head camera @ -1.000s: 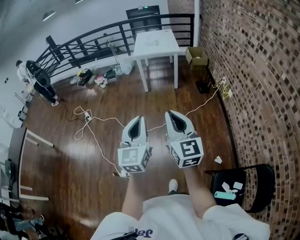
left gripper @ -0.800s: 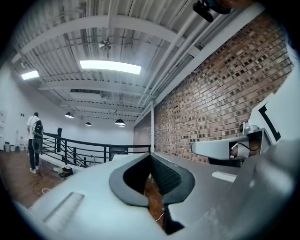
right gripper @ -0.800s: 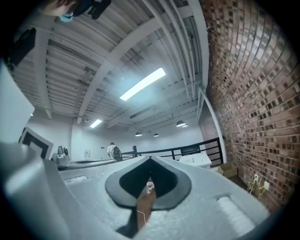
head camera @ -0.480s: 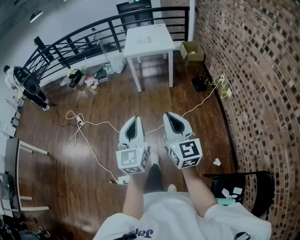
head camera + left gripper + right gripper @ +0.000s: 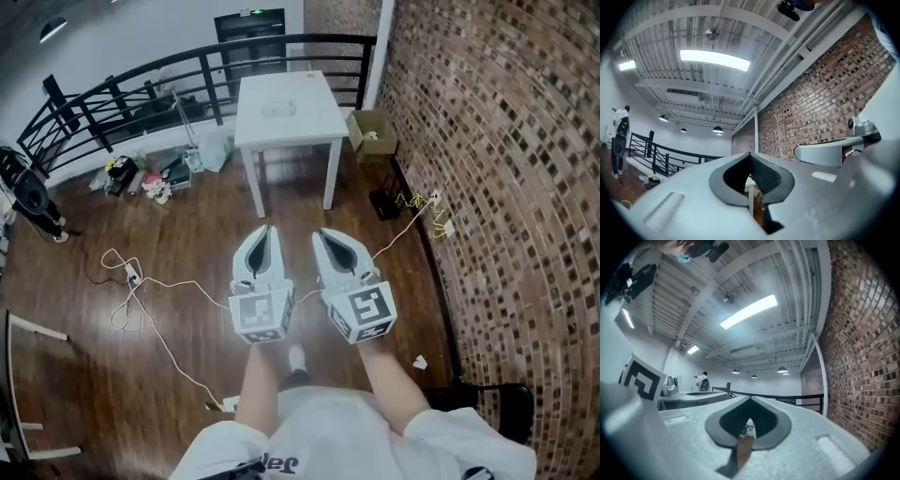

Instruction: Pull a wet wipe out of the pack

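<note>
Both grippers are held side by side at waist height, pointing level toward a white table a few steps ahead. My left gripper has its jaws together with nothing between them, as the left gripper view also shows. My right gripper is likewise shut and empty. Some pale, flat items lie on the tabletop, too small to tell whether one is the wipe pack. Through each gripper's jaw slot I see only a sliver of the table and floor.
A brick wall runs along the right. A black railing stands behind the table, with clutter at its foot. An open cardboard box sits right of the table. White cables cross the wooden floor. A black chair is at the bottom right.
The person has walked forward: the table is nearer and larger, the chair has slid toward the bottom right corner. Both grippers stay shut and side by side.
</note>
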The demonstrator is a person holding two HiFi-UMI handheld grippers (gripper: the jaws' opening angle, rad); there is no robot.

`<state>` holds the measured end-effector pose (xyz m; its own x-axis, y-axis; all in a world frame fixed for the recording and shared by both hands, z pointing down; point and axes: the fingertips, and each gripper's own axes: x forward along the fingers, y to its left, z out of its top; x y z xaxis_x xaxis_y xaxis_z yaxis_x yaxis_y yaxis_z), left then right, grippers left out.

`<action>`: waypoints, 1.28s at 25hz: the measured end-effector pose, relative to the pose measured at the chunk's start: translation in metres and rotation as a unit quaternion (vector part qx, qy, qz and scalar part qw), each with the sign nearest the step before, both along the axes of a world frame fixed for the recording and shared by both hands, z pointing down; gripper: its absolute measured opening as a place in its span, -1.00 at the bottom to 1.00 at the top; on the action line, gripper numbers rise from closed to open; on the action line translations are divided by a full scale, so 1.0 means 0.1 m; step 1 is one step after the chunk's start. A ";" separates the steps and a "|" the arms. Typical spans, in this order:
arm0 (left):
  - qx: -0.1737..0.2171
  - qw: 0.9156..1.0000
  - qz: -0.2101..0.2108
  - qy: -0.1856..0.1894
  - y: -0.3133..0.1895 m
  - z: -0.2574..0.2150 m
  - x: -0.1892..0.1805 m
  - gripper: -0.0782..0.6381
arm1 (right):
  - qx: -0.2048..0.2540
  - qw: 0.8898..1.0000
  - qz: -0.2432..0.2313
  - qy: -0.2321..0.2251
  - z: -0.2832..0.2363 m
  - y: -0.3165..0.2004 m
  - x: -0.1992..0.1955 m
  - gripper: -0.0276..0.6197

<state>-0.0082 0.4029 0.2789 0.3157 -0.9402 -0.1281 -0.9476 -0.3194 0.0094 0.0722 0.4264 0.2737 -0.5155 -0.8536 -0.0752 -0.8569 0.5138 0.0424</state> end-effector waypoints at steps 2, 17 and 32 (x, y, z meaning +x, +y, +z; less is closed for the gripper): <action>0.006 1.000 0.001 0.018 -0.29 -0.04 -0.20 -0.74 | -0.001 1.000 0.006 0.006 0.01 -0.28 -0.14 -0.94; -0.036 0.999 0.004 0.012 -1.99 0.38 -0.44 -0.74 | -0.068 0.998 0.018 -0.005 0.57 -2.15 -0.22 -0.94; -0.038 0.998 -0.038 -0.031 -4.74 0.31 -0.30 -0.74 | -0.074 0.995 -0.008 -0.068 0.44 -5.09 0.07 -0.94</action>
<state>-0.0380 -0.0713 0.3096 0.2486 -0.9679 -0.0373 -0.9685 -0.2477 -0.0274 0.0789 -0.0826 0.3175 -0.5226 -0.8524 -0.0185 -0.8414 0.5191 -0.1505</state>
